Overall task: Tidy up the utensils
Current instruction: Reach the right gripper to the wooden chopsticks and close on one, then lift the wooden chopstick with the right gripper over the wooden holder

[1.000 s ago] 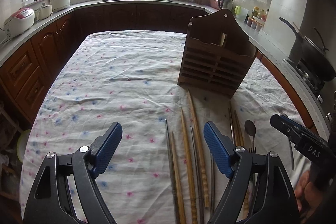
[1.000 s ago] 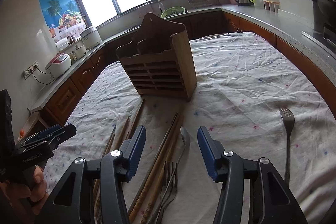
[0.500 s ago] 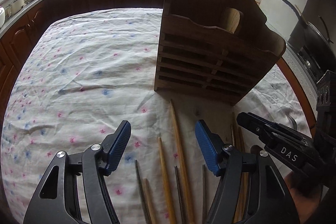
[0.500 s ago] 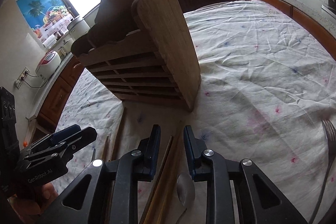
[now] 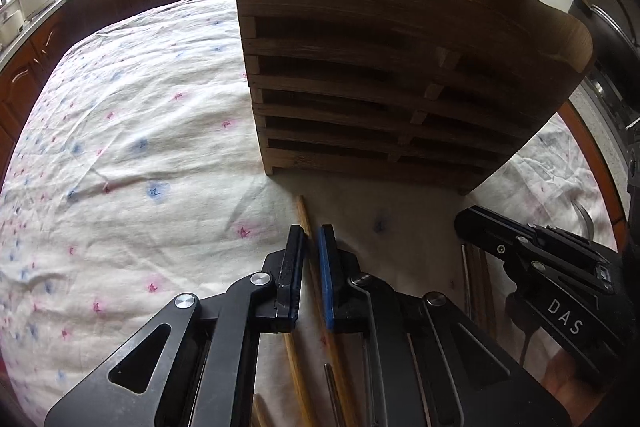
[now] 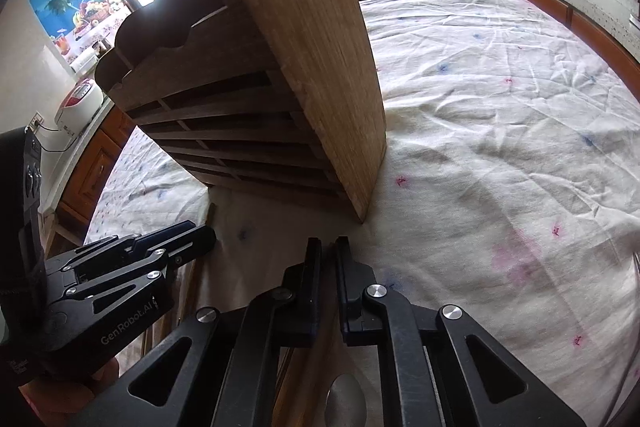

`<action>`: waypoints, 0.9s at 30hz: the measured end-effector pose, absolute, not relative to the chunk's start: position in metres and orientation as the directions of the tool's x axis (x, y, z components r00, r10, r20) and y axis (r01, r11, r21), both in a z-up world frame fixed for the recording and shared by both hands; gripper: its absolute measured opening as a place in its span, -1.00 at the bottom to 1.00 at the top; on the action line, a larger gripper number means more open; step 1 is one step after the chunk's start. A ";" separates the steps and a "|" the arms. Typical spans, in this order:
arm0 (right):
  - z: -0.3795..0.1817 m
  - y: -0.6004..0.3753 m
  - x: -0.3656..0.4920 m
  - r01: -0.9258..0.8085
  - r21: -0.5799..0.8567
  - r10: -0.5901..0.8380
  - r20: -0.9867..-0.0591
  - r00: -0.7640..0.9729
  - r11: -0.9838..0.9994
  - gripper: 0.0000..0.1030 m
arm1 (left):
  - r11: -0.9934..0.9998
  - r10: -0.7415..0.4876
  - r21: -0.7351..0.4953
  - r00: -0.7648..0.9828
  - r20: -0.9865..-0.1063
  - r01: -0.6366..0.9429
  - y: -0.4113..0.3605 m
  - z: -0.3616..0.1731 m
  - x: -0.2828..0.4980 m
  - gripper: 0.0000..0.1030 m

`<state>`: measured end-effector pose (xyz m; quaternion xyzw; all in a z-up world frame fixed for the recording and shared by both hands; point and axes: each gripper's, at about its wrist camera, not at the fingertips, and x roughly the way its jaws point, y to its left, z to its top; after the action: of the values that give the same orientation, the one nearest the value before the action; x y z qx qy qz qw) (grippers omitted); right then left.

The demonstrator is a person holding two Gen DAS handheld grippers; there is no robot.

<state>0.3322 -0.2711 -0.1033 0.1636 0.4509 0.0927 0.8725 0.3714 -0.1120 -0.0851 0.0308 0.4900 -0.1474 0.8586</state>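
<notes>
- The left gripper (image 5: pixel 311 241) has just closed its fingers; they now pinch a wooden chopstick (image 5: pixel 305 215) near its far tip, low on the cloth-covered worktop (image 5: pixel 132 131) just before the wooden rack (image 5: pixel 384 75). Held so near one end, the stick may pivot or droop when lifted.
- The right gripper (image 6: pixel 328 255) has likewise just closed. Its fingers are nearly together on another wooden stick (image 6: pixel 329 323), though the contact itself is hard to see; a shallow pinch may slip.
- Neighbouring sticks (image 5: pixel 474 279) and a spoon (image 6: pixel 345 401) lie close by and may be dragged.
- The two grippers work near each other; collision is possible.
- A raised stick may strike the rack front and miss its opening.
</notes>
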 end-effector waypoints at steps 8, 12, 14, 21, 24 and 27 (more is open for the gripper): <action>-0.080 -0.287 0.310 -0.029 0.479 0.388 -0.674 0.629 0.877 -0.91 | 0.943 -0.306 -0.177 0.524 -0.795 0.283 -0.090 -0.051 0.351 -0.88; -0.059 -0.288 0.295 -0.059 0.491 0.403 -0.636 0.658 0.869 -0.91 | 0.935 -0.343 -0.216 0.565 -0.750 0.281 -0.074 -0.027 0.325 -0.89; -0.049 -0.285 0.289 -0.075 0.493 0.409 -0.618 0.672 0.867 -0.91 | 0.931 -0.360 -0.233 0.586 -0.726 0.282 -0.066 -0.014 0.312 -0.89; -0.010 -0.278 0.265 -0.144 0.493 0.434 -0.549 0.714 0.858 -0.92 | 0.920 -0.391 -0.259 0.646 -0.655 0.294 -0.047 0.019 0.269 -0.90; 0.004 -0.275 0.252 -0.175 0.487 0.446 -0.521 0.728 0.856 -0.92 | 0.916 -0.401 -0.269 0.662 -0.633 0.298 -0.036 0.033 0.250 -0.90; 0.016 -0.272 0.238 -0.202 0.483 0.455 -0.493 0.742 0.852 -0.92 | 0.913 -0.408 -0.279 0.679 -0.610 0.298 -0.026 0.045 0.233 -0.90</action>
<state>0.2378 -0.2717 0.0161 0.2036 0.3109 0.1802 0.9107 0.2330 -0.0260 0.0453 -0.0786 0.3507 -0.1934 0.9129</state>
